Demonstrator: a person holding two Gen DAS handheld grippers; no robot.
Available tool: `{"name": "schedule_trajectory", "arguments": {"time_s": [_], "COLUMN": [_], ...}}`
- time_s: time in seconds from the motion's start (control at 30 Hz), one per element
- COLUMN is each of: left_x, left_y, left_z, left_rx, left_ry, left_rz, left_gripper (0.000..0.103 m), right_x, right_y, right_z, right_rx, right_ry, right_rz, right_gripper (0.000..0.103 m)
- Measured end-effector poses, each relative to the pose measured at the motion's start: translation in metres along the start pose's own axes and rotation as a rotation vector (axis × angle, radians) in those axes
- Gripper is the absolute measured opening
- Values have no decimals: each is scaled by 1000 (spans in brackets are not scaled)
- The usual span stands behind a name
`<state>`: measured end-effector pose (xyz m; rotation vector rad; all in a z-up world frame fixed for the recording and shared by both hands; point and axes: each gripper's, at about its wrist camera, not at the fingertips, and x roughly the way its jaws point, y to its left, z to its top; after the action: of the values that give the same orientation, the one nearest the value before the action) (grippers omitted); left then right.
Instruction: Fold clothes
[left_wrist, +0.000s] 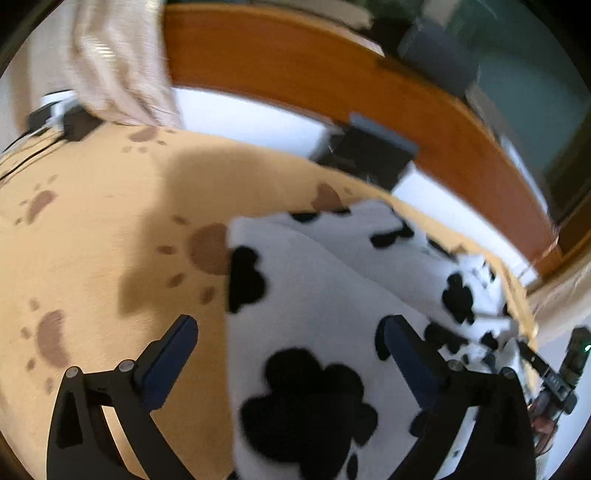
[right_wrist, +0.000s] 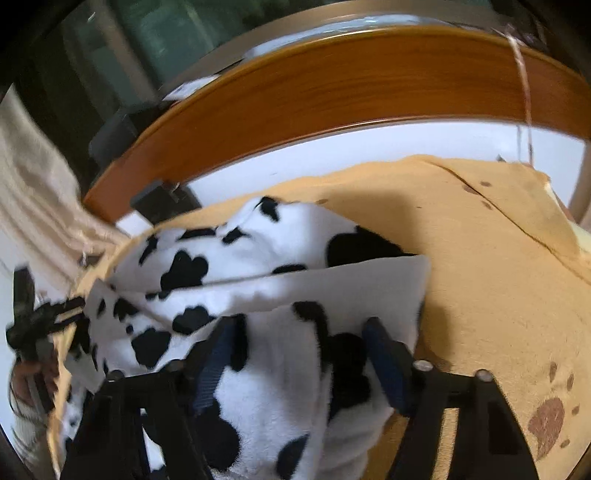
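A white fleece garment with black cow patches (left_wrist: 314, 295) lies on a tan paw-print blanket (left_wrist: 92, 240). My left gripper (left_wrist: 290, 332) is open just above it. One finger is over the blanket and the other over the garment, with the garment's left edge running between them. In the right wrist view the garment (right_wrist: 258, 251) shows a folded flap across its middle. My right gripper (right_wrist: 301, 350) stands open, with bunched fleece filling the space between its fingers. Each gripper appears at the edge of the other's view: the right gripper (left_wrist: 554, 376) and the left gripper (right_wrist: 37, 325).
A curved orange wooden bed frame (left_wrist: 295, 62) (right_wrist: 332, 92) runs along the far side, with white sheet below it. A beige cloth (left_wrist: 118, 62) (right_wrist: 33, 192) hangs at the far corner. A black box (left_wrist: 369, 151) and a black device with cables (left_wrist: 74, 122) sit at the blanket's edge.
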<state>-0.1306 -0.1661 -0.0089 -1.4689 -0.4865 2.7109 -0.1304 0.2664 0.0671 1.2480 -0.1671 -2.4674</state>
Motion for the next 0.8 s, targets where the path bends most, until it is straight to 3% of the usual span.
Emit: {"name": "schedule_trajectory", "arguments": {"time_s": [0.13, 0.17, 0.2, 0.23, 0.27, 0.3, 0.43, 0.53, 0.63, 0.73, 0.77, 0.8], "left_x": [18, 16, 13, 11, 5, -1, -11, -10, 3, 10, 10, 8], "left_y": [-15, -15, -16, -17, -16, -15, -15, -19, -18, -8, -3, 2], "left_z": [-1, 0, 1, 2, 4, 5, 5, 1, 0, 3, 4, 6], "left_rx": [81, 77, 73, 69, 60, 51, 41, 67, 95, 71, 58, 41], "left_ry": [-11, -20, -30, -39, -67, -102, -180, -217, -187, -163, -161, -154], "left_rz": [22, 15, 8, 1, 14, 31, 74, 125, 174, 214, 225, 218], "left_gripper": [95, 85, 66, 57, 39, 33, 32, 31, 37, 67, 79, 82], "right_x": [-2, -8, -14, -20, -29, -40, -63, -40, -15, -5, -7, -9], "right_y": [8, 8, 8, 8, 9, 9, 20, 20, 12, 5, 6, 7], "right_z": [-5, -5, -5, -6, -5, -5, -5, -9, -14, -15, -14, -13], "right_rx": [-45, -37, -29, -21, -13, -6, -34, -55, -29, -18, -24, -32], "right_ry": [-7, -26, -45, -63, -95, -135, -236, -174, -102, -60, -57, -52], "right_rz": [-24, -16, -7, 1, 7, 12, -29, -96, -132, -118, -121, -133], "right_gripper": [30, 22, 18, 13, 13, 13, 13, 13, 14, 18, 27, 31]}}
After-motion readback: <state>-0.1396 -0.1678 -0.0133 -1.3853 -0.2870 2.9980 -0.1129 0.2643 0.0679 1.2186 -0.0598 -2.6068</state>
